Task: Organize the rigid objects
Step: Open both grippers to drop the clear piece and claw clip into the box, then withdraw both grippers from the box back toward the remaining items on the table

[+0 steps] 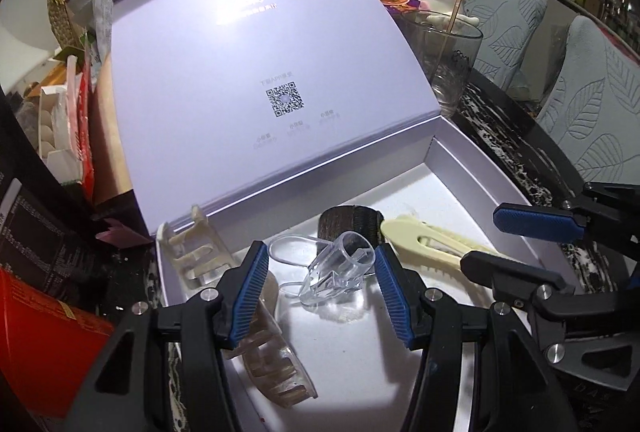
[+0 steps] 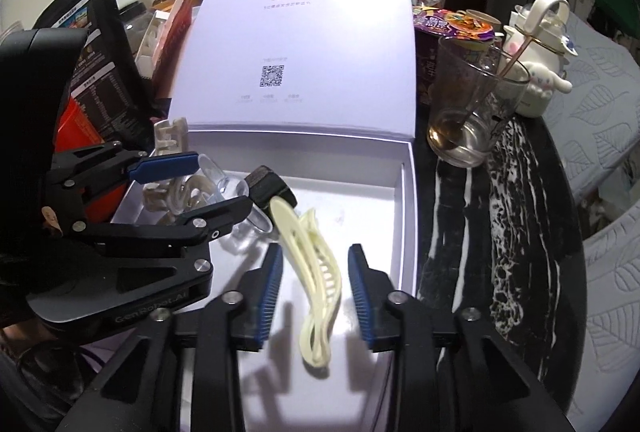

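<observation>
An open lilac box (image 1: 476,188) (image 2: 406,200) holds hair clips. My left gripper (image 1: 320,280) is open, jaws on either side of a clear plastic clip (image 1: 338,270), not touching it. A translucent brown claw clip (image 1: 276,364) lies under its left finger. A beige claw clip (image 1: 196,252) leans on the box's left wall. A dark clip (image 1: 348,224) (image 2: 268,188) lies at the back. My right gripper (image 2: 316,276) is open around a cream long clip (image 2: 320,280) (image 1: 424,240), which lies on the box floor. It shows in the left wrist view (image 1: 520,244).
The box lid (image 1: 256,72) (image 2: 296,44) stands upright behind. A glass with a stirrer (image 2: 468,108) (image 1: 448,64) stands right of the box on the black marble table (image 2: 500,212). Packages (image 1: 48,292) crowd the left. A white kettle-shaped toy (image 2: 536,52) and cushioned chairs (image 1: 592,104) are at right.
</observation>
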